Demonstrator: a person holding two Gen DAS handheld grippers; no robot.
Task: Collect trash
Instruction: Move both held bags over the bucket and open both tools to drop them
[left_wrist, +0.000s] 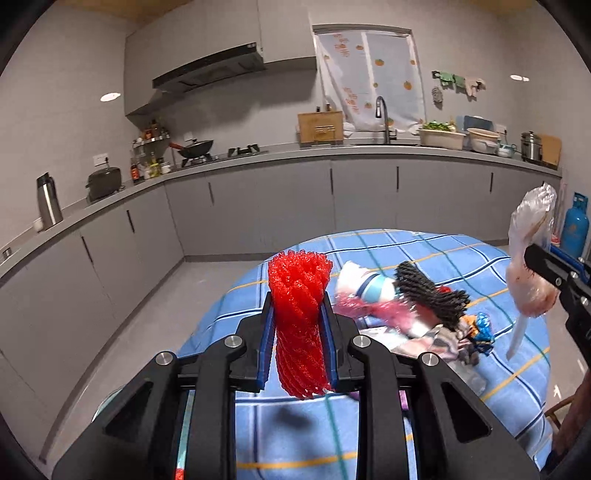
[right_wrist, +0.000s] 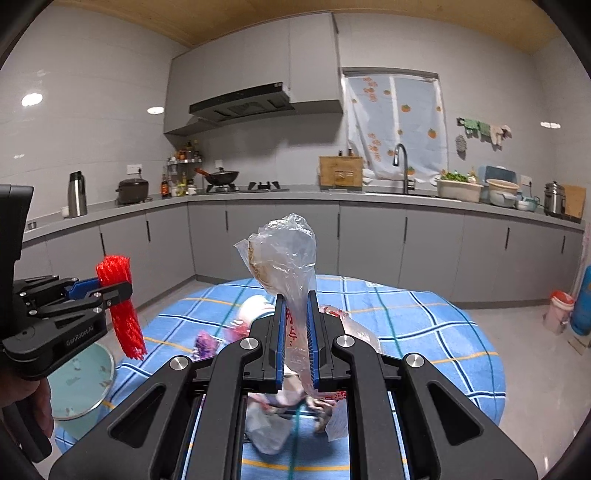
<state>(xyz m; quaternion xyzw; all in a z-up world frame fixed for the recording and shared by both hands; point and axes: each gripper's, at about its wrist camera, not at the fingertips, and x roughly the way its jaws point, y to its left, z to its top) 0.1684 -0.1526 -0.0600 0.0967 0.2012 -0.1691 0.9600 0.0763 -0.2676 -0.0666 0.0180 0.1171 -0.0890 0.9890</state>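
The left gripper (left_wrist: 298, 325) pinches a red foam net sleeve (left_wrist: 299, 314) between its blue pads, and the sleeve stands up tall above the fingers and hangs a bit below them. It is lifted off the table, over the near edge of the blue checked tablecloth (left_wrist: 424, 251). The right gripper (right_wrist: 296, 332) pinches a clear plastic bag (right_wrist: 284, 254), with its jaws pressed close on the thin, crumpled plastic. The top of the bag puffs up above the fingers and the rest hangs down under them. More trash lies in a pile on the cloth: a black foam net sleeve (left_wrist: 428, 291), a pink net (left_wrist: 373, 308), a white wrapper with a blue stripe (left_wrist: 365, 282) and a small blue and orange wrapper (left_wrist: 480, 328). The two grippers are side by side, well apart, both above the table. A person's hand (right_wrist: 33, 402) holds the left gripper's handle. Below that gripper, by the table, sits a light green bin (right_wrist: 83, 384). Behind the table runs a grey kitchen counter (left_wrist: 280, 155).
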